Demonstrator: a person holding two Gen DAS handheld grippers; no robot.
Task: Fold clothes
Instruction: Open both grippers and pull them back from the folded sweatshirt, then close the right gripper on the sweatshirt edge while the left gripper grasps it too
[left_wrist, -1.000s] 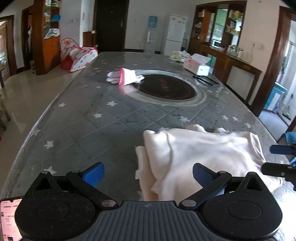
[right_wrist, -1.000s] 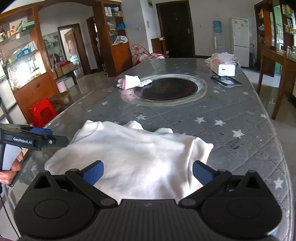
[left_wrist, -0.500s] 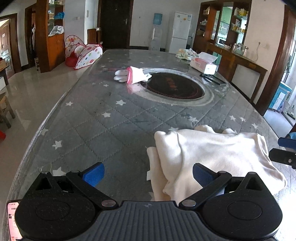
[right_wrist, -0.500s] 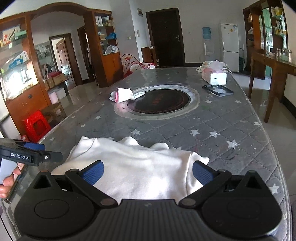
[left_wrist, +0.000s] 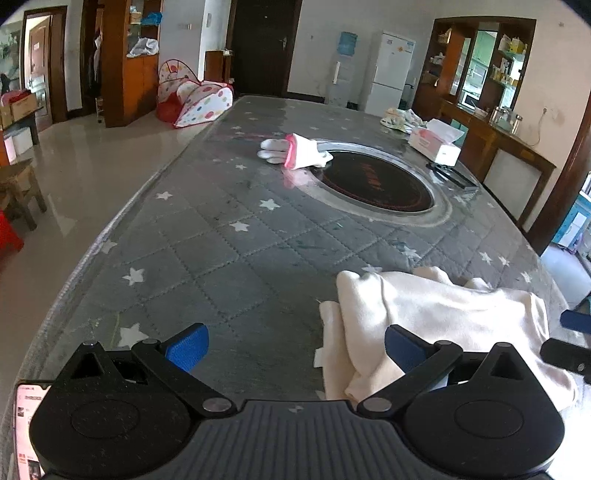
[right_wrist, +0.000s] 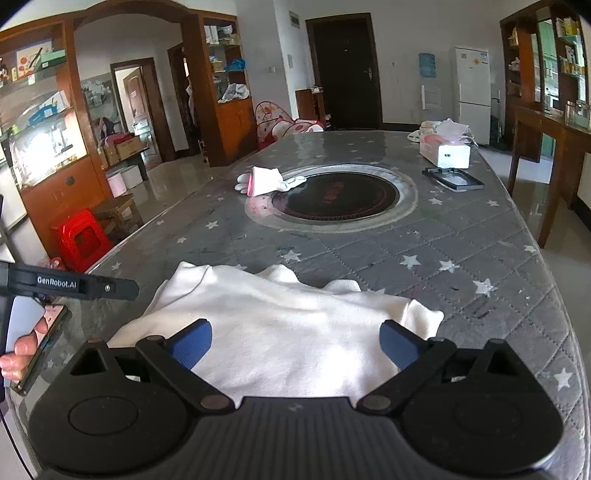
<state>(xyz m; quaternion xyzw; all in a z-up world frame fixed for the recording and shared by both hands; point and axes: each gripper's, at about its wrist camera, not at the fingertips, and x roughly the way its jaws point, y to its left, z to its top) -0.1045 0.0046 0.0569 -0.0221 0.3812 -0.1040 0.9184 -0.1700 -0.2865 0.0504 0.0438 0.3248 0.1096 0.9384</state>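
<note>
A cream-white folded garment (left_wrist: 436, 317) lies on the grey star-patterned table near its front edge; it also shows in the right wrist view (right_wrist: 280, 325). My left gripper (left_wrist: 295, 350) is open and empty, above the table at the garment's left edge. My right gripper (right_wrist: 295, 343) is open and empty, held over the garment's near side. The left gripper's finger (right_wrist: 74, 285) shows at the left of the right wrist view, apart from the cloth.
A round black cooktop (left_wrist: 373, 184) is set in the table's middle. A white and pink glove (left_wrist: 295, 151) lies at its rim. A tissue box (right_wrist: 445, 149) and a flat dark tray (right_wrist: 452, 179) sit at the far right. A phone (right_wrist: 40, 347) lies at the front left.
Both grippers have drawn back and up from the garment, staying open. The garment lies still in its folded shape.
</note>
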